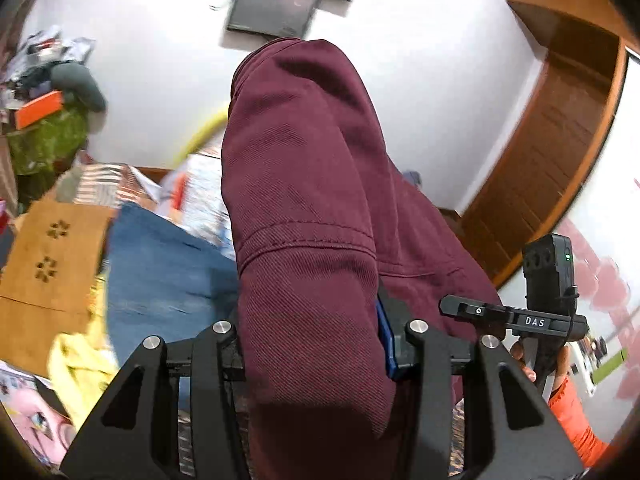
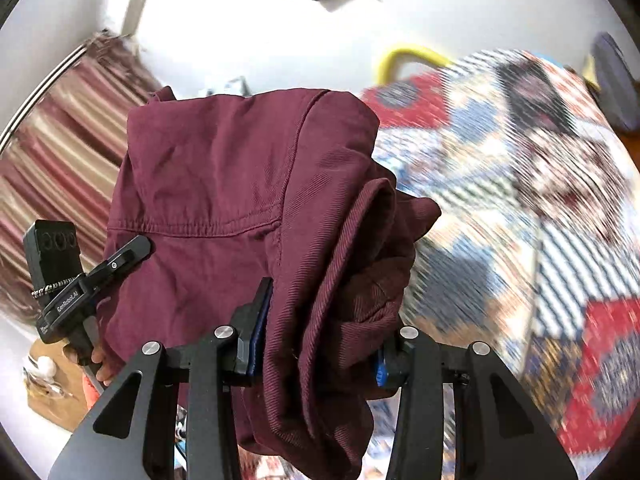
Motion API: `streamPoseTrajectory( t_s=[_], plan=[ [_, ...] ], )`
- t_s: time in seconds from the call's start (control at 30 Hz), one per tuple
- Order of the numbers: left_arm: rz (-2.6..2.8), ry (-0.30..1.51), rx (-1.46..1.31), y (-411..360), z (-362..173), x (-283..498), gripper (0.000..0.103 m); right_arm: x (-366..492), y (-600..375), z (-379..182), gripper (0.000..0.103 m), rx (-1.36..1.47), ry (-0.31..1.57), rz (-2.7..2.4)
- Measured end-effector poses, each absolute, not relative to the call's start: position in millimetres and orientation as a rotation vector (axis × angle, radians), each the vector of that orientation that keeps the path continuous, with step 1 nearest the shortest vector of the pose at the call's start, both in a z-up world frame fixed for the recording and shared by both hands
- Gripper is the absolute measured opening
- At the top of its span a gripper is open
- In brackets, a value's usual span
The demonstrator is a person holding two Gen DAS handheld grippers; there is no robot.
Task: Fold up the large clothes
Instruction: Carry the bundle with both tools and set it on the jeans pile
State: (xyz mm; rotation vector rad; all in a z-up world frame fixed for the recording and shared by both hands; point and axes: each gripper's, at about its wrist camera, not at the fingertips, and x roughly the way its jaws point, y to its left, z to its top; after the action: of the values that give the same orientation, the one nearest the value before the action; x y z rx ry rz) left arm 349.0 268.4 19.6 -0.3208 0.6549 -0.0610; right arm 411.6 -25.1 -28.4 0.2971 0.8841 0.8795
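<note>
A folded maroon garment (image 1: 312, 208) of thick twill fills the middle of the left wrist view. My left gripper (image 1: 316, 344) is shut on one end of it. In the right wrist view the same maroon garment (image 2: 224, 184) hangs in stacked layers, and my right gripper (image 2: 320, 344) is shut on its other end. Both hold it lifted in the air above the bed. Each gripper shows in the other's view: the right gripper (image 1: 516, 320) at the right, the left gripper (image 2: 80, 292) at the left.
A patterned bedspread (image 2: 520, 208) lies below and to the right. Blue jeans (image 1: 160, 280), a yellow cloth (image 1: 80, 372) and a brown board (image 1: 48, 264) lie at the left. A wooden door (image 1: 560, 152) is at the right, a curtain (image 2: 64, 148) at the left.
</note>
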Motion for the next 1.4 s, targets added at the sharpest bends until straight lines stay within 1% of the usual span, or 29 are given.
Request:
streamPoseTrajectory(
  t_s=[0.1, 0.2, 0.3, 0.33, 0.37, 0.4, 0.43, 0.47, 0.5, 0.57, 0.63, 0.7, 0.8, 0.83, 0.9, 0.97, 1.03, 1.07, 1.2, 1.27, 1.4],
  plan=[
    [0.002, 0.676, -0.352, 322.0, 10.1, 360.4, 0.045, 428.5, 26.2, -29.7, 0.037, 0.279, 0.885, 0.907],
    [0.070, 0.726, -0.401, 367.9, -18.3, 372.6, 0.045, 451.8, 78.5, -49.6, 0.037, 0.270, 0.934, 0.910],
    [0.137, 0.834, -0.505, 418.3, -81.9, 391.0, 0.047, 479.1, 127.5, -90.3, 0.037, 0.243, 1.024, 0.878],
    [0.180, 0.876, -0.548, 435.3, -107.9, 398.5, 0.053, 490.1, 141.3, -108.0, 0.037, 0.231, 1.066, 0.860],
    [0.206, 0.893, -0.575, 446.4, -125.7, 400.6, 0.056, 495.0, 150.4, -123.9, 0.040, 0.217, 1.105, 0.834],
    [0.211, 0.886, -0.602, 456.3, -137.9, 400.3, 0.061, 501.8, 158.9, -142.1, 0.047, 0.212, 1.126, 0.801],
    [0.192, 0.856, -0.640, 467.0, -149.9, 397.4, 0.065, 503.2, 159.7, -149.1, 0.051, 0.220, 1.130, 0.800],
    [0.172, 0.839, -0.660, 470.9, -152.5, 392.2, 0.067, 507.9, 161.1, -156.3, 0.057, 0.237, 1.140, 0.807],
    [0.145, 0.824, -0.681, 472.1, -154.1, 390.0, 0.067, 511.9, 159.9, -159.0, 0.061, 0.256, 1.149, 0.821],
    [0.120, 0.823, -0.676, 473.4, -154.1, 390.4, 0.068, 515.2, 158.8, -153.0, 0.062, 0.239, 1.153, 0.848],
    [0.140, 0.844, -0.591, 464.3, -142.7, 391.7, 0.068, 507.8, 160.3, -140.3, 0.062, 0.148, 1.133, 0.841],
    [0.184, 0.856, -0.485, 452.4, -129.0, 389.7, 0.068, 495.1, 157.1, -120.7, 0.062, 0.033, 1.073, 0.789],
    [0.258, 0.842, -0.377, 433.9, -107.1, 384.6, 0.068, 475.3, 152.1, -95.9, 0.062, -0.036, 0.962, 0.732],
    [0.295, 0.815, -0.333, 425.2, -96.5, 379.3, 0.068, 468.7, 148.2, -84.9, 0.062, -0.044, 0.904, 0.721],
    [0.320, 0.760, -0.274, 411.2, -80.1, 370.0, 0.068, 459.5, 145.6, -73.3, 0.063, -0.044, 0.856, 0.716],
    [0.306, 0.713, -0.214, 393.9, -64.5, 358.2, 0.069, 457.2, 152.6, -70.8, 0.063, -0.044, 0.840, 0.737],
    [0.301, 0.707, -0.183, 382.5, -61.6, 352.2, 0.075, 453.9, 164.4, -79.2, 0.065, -0.064, 0.849, 0.773],
    [0.304, 0.711, -0.171, 376.9, -63.4, 348.6, 0.076, 451.9, 168.5, -85.0, 0.065, -0.078, 0.859, 0.778],
    [0.345, 0.789, -0.107, 364.4, -82.7, 343.7, 0.078, 441.8, 190.6, -117.1, 0.068, -0.206, 0.873, 0.730],
    [0.355, 0.814, -0.080, 361.7, -91.8, 339.2, 0.080, 429.1, 189.6, -120.2, 0.068, -0.283, 0.836, 0.708],
    [0.383, 0.781, -0.127, 359.4, -84.4, 318.4, 0.079, 402.2, 179.1, -107.1, 0.067, -0.359, 0.806, 0.714]
  ],
)
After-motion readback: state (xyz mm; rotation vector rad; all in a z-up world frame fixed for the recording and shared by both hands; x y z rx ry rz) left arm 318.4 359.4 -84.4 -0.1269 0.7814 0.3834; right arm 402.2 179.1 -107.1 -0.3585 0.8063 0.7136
